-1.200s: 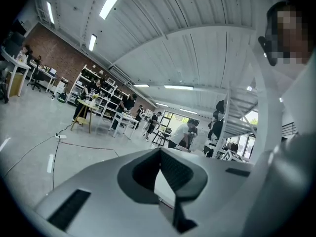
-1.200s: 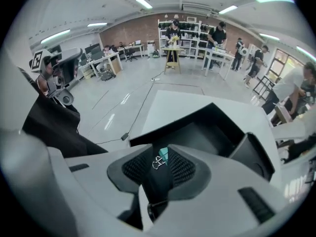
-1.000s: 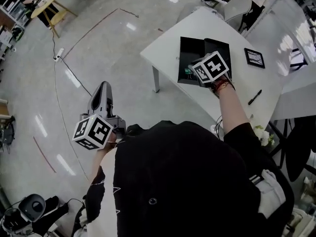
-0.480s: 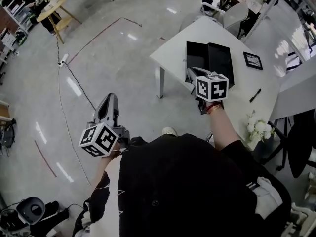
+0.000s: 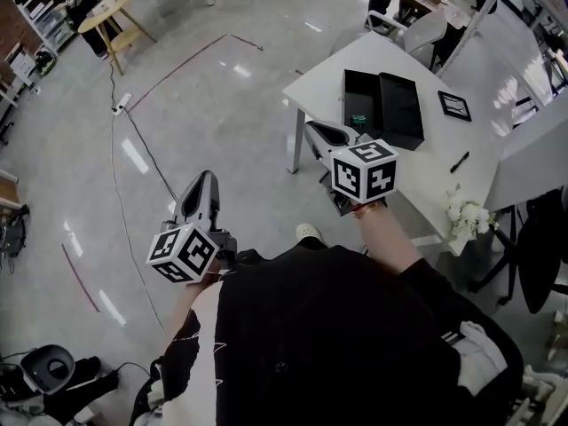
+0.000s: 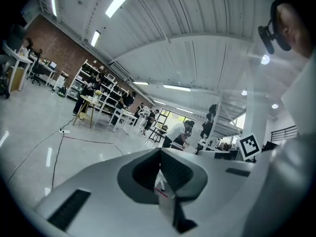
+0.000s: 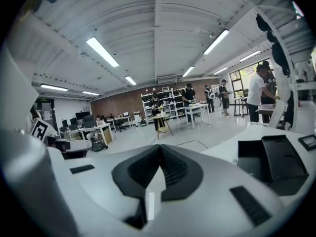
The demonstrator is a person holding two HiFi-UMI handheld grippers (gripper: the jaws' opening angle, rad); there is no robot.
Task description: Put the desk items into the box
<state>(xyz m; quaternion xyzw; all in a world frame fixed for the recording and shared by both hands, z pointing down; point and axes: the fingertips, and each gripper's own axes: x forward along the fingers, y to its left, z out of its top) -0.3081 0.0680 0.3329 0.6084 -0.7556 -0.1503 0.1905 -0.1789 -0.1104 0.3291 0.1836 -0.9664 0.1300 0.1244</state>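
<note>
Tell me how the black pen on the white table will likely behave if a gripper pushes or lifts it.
The pen looks thin and straight, so it should stay stiff and is probably light. Lying flat on the smooth table, it may roll or slide when pushed sideways.

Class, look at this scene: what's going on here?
A person stands just off a white table, a claw in each hand. The left claw and the right claw are both shut and empty, held in the air short of the box. The black box lies open with a small green item inside. A pen and a black frame lie on the table outside it.
</note>
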